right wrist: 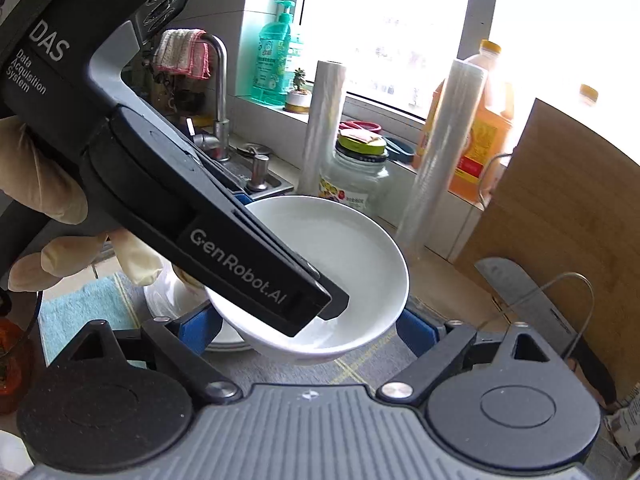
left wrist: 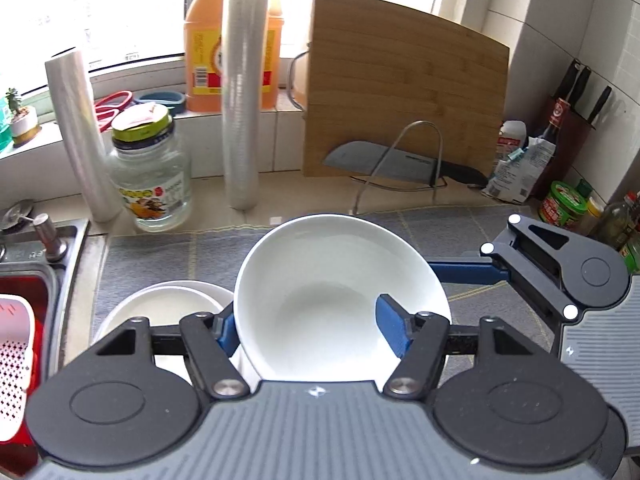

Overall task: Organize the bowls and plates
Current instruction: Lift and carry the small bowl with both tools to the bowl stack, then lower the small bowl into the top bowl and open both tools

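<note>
Gripping the white bowl (left wrist: 340, 300) by its wall, the left gripper (left wrist: 316, 332) has one blue finger inside the bowl and the other outside its left side, jaws closed on the wall. The bowl tilts above the grey mat (left wrist: 168, 256), just right of a stack of white plates (left wrist: 168, 304) that the gripper partly hides. In the right wrist view the left gripper's side reads "GenRobot.AI", and farther up "DAS Data Acquisition System"; a gloved hand (right wrist: 44, 204) holds it at the left edge. The right gripper (right wrist: 308, 336) stands with its blue fingers wide apart, one on each side of the bowl's underside; whether they touch it cannot be told, as the bowl hides their tips.

Farther off, on the counter, stand a glass jar (left wrist: 154, 176) with a yellow-green lid and a fruit label too small to read, and two rolls of plastic film (left wrist: 242, 96). A cleaver (left wrist: 384, 162) lies in a wire rack (left wrist: 416, 156) against a bamboo board (left wrist: 404, 88). On the sill, an orange jug (left wrist: 208, 44) has a yellow label whose writing is blurred. The sink (left wrist: 68, 248) at left is cut off by the frame, as is the red basket in it.
</note>
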Action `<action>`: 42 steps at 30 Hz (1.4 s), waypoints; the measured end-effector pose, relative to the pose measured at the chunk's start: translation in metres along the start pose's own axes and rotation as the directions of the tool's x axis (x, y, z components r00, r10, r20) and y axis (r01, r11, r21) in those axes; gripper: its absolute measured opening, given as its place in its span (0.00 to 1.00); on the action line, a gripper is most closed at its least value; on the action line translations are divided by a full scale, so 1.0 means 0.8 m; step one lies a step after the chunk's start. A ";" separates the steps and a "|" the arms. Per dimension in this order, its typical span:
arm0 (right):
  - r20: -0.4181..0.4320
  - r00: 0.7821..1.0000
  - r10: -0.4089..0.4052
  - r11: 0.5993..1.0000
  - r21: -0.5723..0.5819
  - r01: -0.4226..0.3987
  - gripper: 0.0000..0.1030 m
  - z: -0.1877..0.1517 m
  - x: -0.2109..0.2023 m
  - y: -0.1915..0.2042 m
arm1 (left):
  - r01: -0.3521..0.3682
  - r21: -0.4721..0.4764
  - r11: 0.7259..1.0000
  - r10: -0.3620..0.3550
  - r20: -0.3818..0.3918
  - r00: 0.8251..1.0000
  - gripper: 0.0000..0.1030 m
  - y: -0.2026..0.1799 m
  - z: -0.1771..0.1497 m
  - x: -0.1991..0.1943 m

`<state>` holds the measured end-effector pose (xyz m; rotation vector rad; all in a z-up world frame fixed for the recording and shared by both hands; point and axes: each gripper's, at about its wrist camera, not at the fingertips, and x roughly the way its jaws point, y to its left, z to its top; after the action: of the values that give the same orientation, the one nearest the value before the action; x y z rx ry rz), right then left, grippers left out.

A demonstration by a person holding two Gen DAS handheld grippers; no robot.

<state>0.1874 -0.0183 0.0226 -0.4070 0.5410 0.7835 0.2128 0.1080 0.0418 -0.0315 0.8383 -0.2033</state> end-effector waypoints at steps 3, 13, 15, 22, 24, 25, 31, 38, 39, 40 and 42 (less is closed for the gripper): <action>0.013 1.000 0.026 1.000 -0.015 -0.026 0.93 0.019 0.014 0.013 | -0.033 -0.015 0.999 0.033 0.009 0.999 0.64 0.026 0.001 -0.008; 0.001 0.993 0.114 0.993 -0.017 -0.114 0.93 0.061 0.075 0.044 | -0.105 -0.070 0.992 0.104 -0.005 0.995 0.64 0.094 0.003 -0.005; -0.012 0.992 0.126 0.992 -0.012 -0.126 0.93 0.064 0.085 0.047 | -0.110 -0.079 0.991 0.109 -0.017 0.994 0.64 0.104 -0.001 0.001; -0.059 0.986 0.153 0.988 -0.003 -0.154 0.93 0.062 0.112 0.056 | -0.100 -0.107 0.989 0.096 -0.049 0.994 0.64 0.123 -0.010 0.018; -0.069 0.985 0.155 0.988 -0.004 -0.156 0.93 0.062 0.118 0.056 | -0.096 -0.111 0.989 0.091 -0.054 0.994 0.64 0.125 -0.012 0.021; -0.074 0.985 0.157 0.987 -0.002 -0.158 0.93 0.062 0.120 0.056 | -0.094 -0.111 0.989 0.088 -0.055 0.995 0.64 0.126 -0.013 0.022; -0.084 0.983 0.164 0.986 0.019 -0.163 0.93 0.058 0.123 0.056 | -0.084 -0.096 0.992 0.080 -0.052 0.995 0.64 0.127 -0.016 0.025; -0.088 0.982 0.167 0.986 0.044 -0.163 0.93 0.056 0.124 0.055 | -0.075 -0.076 0.994 0.072 -0.044 0.996 0.64 0.127 -0.018 0.023; -0.088 0.982 0.166 0.986 0.048 -0.162 0.93 0.056 0.124 0.055 | -0.072 -0.078 0.994 0.069 -0.044 0.997 0.65 0.127 -0.018 0.023; -0.090 0.982 0.166 0.986 0.051 -0.161 0.93 0.056 0.125 0.055 | -0.070 -0.078 0.994 0.067 -0.042 0.997 0.66 0.127 -0.018 0.022; -0.092 0.982 0.168 0.985 0.061 -0.162 0.93 0.054 0.125 0.054 | -0.066 -0.078 0.995 0.063 -0.040 0.997 0.66 0.128 -0.018 0.022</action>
<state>0.2264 0.0878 -0.0086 -0.3549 0.6919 0.9100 0.2304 0.2058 0.0082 -0.0751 0.8829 -0.1100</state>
